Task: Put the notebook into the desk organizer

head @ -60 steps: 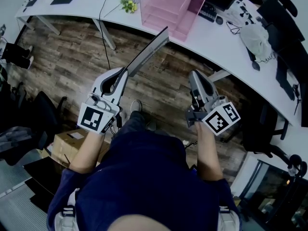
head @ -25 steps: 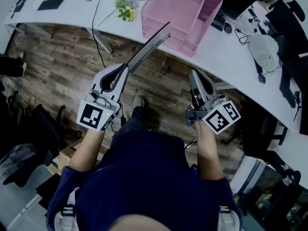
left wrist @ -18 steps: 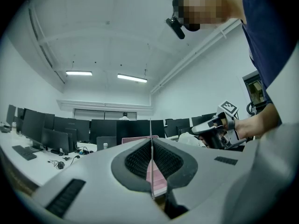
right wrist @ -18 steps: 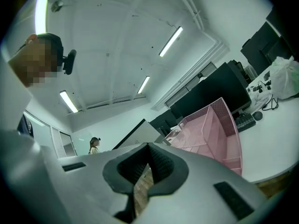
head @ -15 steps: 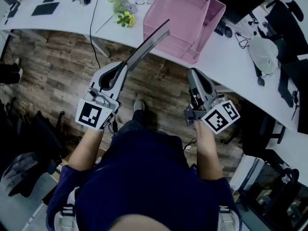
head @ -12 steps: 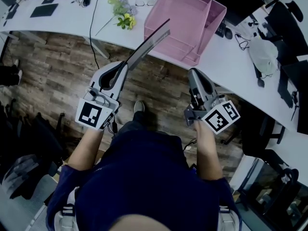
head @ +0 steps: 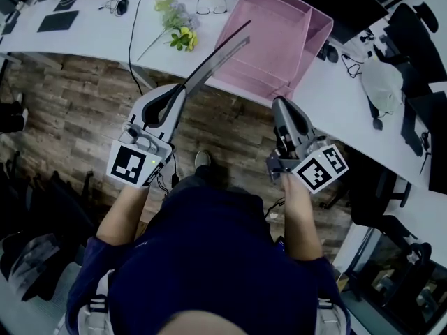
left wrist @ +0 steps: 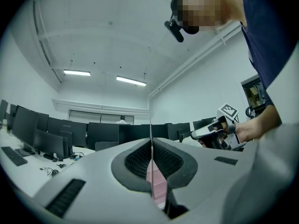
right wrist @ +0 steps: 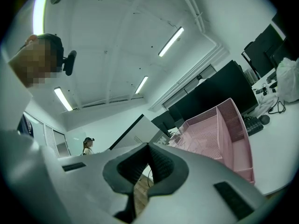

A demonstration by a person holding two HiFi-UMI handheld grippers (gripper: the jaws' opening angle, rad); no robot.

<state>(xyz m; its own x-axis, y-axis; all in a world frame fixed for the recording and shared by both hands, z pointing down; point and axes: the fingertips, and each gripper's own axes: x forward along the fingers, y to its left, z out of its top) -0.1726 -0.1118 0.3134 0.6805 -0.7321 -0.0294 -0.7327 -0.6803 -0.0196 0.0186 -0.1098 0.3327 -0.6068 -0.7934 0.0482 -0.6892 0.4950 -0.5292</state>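
Item: notebook [head: 218,60], thin and grey with a dark edge, held edge-on and level. Its near end was clamped in the left gripper [head: 183,93], whose jaws were pressed shut on it. Its far end reached out over the near rim of the desk organizer [head: 302,42], as seen from above.

Item: desk organizer, pink mesh, with one large tray and a narrower side compartment, standing on the white desk [head: 335,98].

Item: right gripper [head: 281,106], level, to the right of the notebook and apart from it, short of the desk edge. Its jaws were closed together with nothing between them.

Item: sprig of yellow flowers [head: 183,39] on the desk, left of the organizer.

Item: wood-plank floor [head: 70,110] beneath.
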